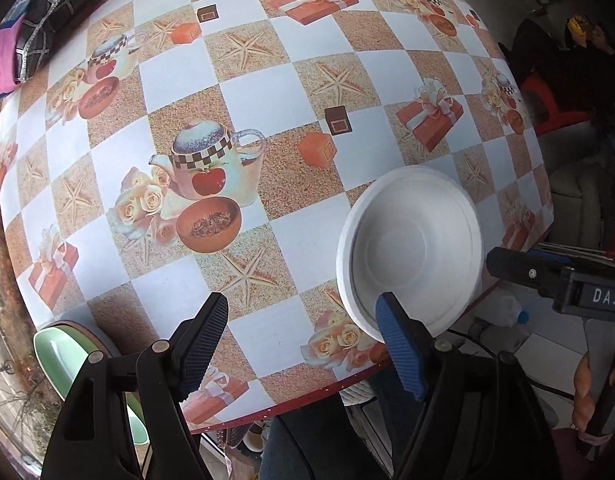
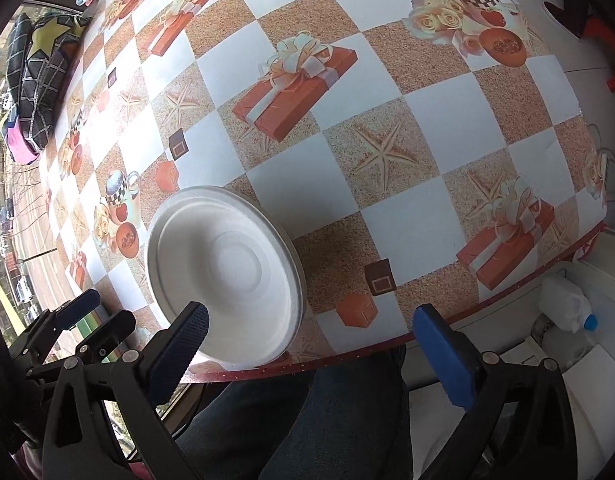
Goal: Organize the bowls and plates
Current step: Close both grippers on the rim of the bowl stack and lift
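A white foam bowl (image 1: 411, 248) (image 2: 227, 272) rests upright on the checked tablecloth (image 1: 247, 92) (image 2: 427, 120), close to the table's near edge. My left gripper (image 1: 303, 340) is open just left of the bowl; its blue finger (image 1: 399, 344) overlaps the bowl's near rim and nothing lies between the pads. My right gripper (image 2: 311, 354) is wide open to the bowl's right, its black finger (image 2: 179, 352) in front of the near rim. A green plate (image 1: 63, 352) lies at the table's left edge, partly hidden behind the left gripper.
The round table's red rim (image 2: 347, 356) runs just beneath both grippers, with a person's legs in jeans (image 2: 307, 420) below it. Dark checked cushions (image 1: 47, 8) lie at the far left. A plastic bottle (image 2: 567, 304) stands on the floor at the right.
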A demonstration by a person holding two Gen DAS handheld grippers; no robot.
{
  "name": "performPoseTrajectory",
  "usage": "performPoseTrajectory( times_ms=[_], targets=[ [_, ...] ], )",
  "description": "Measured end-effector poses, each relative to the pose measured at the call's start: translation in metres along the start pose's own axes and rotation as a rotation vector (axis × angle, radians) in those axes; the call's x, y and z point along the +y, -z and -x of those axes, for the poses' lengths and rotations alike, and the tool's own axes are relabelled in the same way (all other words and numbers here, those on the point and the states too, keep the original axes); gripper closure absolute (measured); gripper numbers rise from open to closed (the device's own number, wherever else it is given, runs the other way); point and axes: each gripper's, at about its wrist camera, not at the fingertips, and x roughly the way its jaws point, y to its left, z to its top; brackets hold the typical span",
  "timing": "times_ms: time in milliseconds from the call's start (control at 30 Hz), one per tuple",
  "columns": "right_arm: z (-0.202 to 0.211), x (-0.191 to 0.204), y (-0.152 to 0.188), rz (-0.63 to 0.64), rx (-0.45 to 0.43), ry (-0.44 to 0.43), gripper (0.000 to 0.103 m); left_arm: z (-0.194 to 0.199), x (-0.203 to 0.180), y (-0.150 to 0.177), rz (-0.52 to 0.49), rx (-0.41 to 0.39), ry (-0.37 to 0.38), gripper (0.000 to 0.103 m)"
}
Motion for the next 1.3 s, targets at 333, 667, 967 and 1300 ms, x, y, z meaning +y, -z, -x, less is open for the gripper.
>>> performPoseTrajectory(
  times_ms=[333,667,967,1300],
  targets=[
    [-0.014,0.01,0.002,0.04,0.033,0.037,0.0,-0.01,-0.003,0.003,-0.003,0.014,-0.043,0.024],
    [-0.018,0.013,-0.008,0.065,0.062,0.047,0.0,-0.021,-0.01,0.001,0.002,0.026,-0.053,0.024],
    [-0.027,0.006,-0.007,0.064,0.085,0.05,0.0,-0.035,-0.01,0.003,0.003,0.053,-0.06,0.024],
    [-0.033,0.01,-0.011,0.085,0.097,0.062,0.0,-0.042,-0.01,0.0,-0.008,0.059,-0.076,0.024]
  ],
)
